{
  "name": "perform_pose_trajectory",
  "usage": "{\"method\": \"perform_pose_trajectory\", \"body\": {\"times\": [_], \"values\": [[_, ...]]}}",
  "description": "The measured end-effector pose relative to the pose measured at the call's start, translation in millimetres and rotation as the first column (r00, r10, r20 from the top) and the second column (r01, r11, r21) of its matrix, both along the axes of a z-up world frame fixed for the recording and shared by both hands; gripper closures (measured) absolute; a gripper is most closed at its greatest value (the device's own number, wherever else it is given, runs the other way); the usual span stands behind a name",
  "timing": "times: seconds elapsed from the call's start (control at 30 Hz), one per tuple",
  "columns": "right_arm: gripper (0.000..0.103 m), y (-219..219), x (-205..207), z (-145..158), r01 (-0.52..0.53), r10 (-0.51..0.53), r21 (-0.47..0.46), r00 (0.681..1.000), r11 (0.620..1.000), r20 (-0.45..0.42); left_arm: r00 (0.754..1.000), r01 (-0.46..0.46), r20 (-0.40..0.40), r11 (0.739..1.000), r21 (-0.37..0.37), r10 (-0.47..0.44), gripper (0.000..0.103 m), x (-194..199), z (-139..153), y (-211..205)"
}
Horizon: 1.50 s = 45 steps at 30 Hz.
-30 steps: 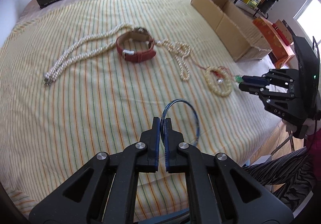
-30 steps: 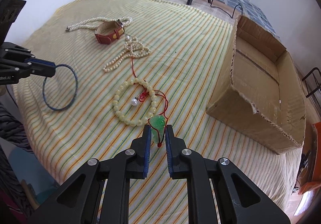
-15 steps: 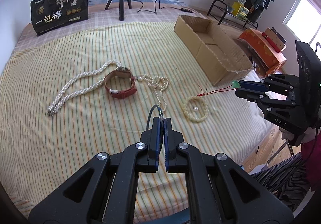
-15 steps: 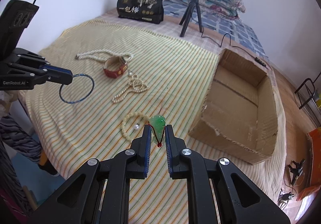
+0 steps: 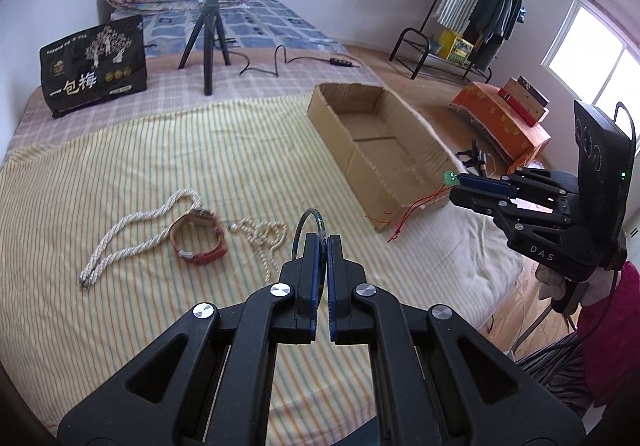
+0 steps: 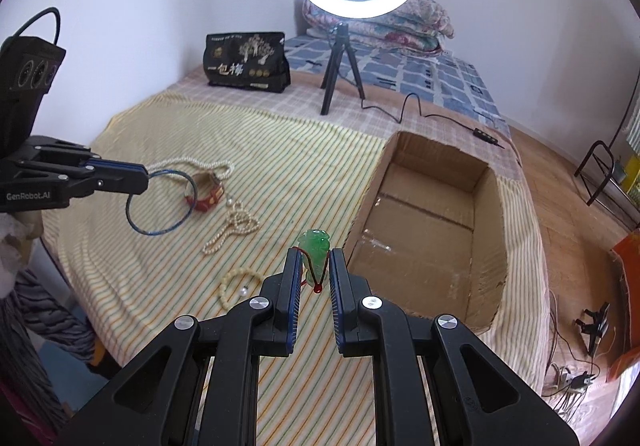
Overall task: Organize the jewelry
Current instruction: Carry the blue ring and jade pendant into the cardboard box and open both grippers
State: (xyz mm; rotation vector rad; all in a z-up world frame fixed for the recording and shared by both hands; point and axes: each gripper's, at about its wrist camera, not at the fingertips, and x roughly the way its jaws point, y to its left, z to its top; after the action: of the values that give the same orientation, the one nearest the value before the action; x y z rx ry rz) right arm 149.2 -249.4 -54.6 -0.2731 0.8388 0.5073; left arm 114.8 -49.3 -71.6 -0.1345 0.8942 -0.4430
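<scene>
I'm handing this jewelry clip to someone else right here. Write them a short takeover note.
Left hand-held gripper: shut on the blue bangle, held above the bed.
Right hand-held gripper: shut on the green pendant, red cord trailing.
On the striped sheet: pearl rope, red watch, small pearl strand, cream bead bracelet.
Cardboard box: looks empty.
Left: box both held pieces, then the rest.
</scene>
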Motion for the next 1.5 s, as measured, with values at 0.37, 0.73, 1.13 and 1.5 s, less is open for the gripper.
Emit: {"method": "perform_pose_trajectory", "body": {"times": [0.37, 0.73, 1.13, 1.5], "values": [[0.091, -36, 26, 27, 0.129, -0.131, 0.041, 0.989, 0.991, 0.061, 0.998, 0.029, 0.059, 0.996, -0.086, -0.024, 0.102, 30, 34, -35], [0.091, -69, 50, 11, 0.206, -0.206, 0.0, 0.978, 0.979, 0.038, 0.994, 0.07, 0.091, 0.992, -0.106, -0.061, 0.102, 71, 38, -91], [0.091, -93, 63, -18, 0.242, -0.242, -0.01, 0.969, 0.97, -0.057, 0.996, 0.082, 0.027, 0.99, -0.111, -0.079, 0.102, 127, 4, -135], [0.091, -91, 67, -27, 0.231, -0.232, -0.019, 0.969, 0.973, -0.09, 0.998, 0.044, -0.03, 0.995, -0.093, -0.047, 0.102, 153, -23, -142]]}}
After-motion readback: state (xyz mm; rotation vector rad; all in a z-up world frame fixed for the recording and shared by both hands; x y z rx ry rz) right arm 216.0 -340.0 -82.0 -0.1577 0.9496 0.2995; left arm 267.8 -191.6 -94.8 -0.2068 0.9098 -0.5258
